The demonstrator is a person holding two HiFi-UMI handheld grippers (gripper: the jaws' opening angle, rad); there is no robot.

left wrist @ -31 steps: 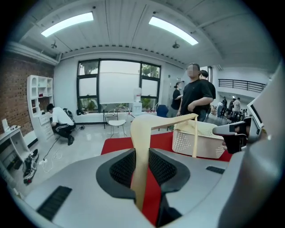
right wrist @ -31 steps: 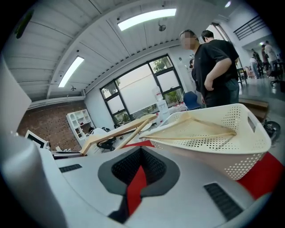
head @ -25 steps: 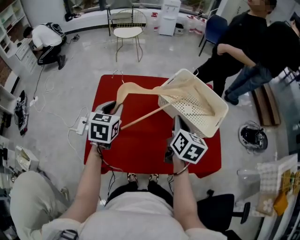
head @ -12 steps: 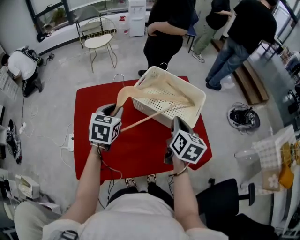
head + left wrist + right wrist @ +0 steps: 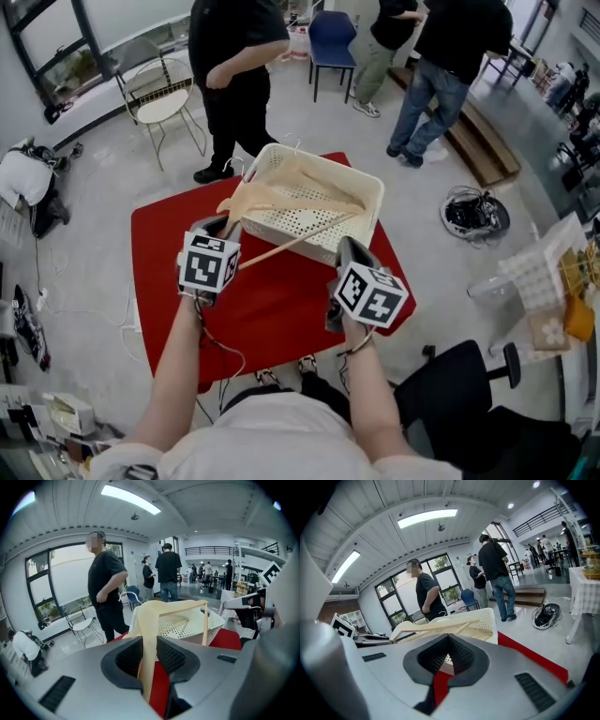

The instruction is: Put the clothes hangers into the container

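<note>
A cream perforated basket [image 5: 370,187] stands on the far side of the red table [image 5: 272,309]. My left gripper [image 5: 228,223] is shut on one arm of a pale wooden hanger [image 5: 281,199]. The hanger's other arm and its bar reach over the basket's opening. In the left gripper view the hanger [image 5: 150,630] runs up between the pads towards the basket [image 5: 187,625]. My right gripper [image 5: 349,246] is shut with nothing in it, close to the basket's near wall. The right gripper view shows the basket [image 5: 487,620] and the hanger [image 5: 436,627] just beyond the right gripper [image 5: 447,651].
A person in black [image 5: 234,66] stands right behind the table, and two more people [image 5: 441,56] stand at the back right. A white chair [image 5: 164,103] is at the back left. A black office chair [image 5: 459,384] is close on my right. Cables [image 5: 473,211] lie on the floor.
The head view has swung round the table. The basket, earlier tilted off to the right, now sits level straight ahead. The hanger in my left gripper now lies across its opening.
</note>
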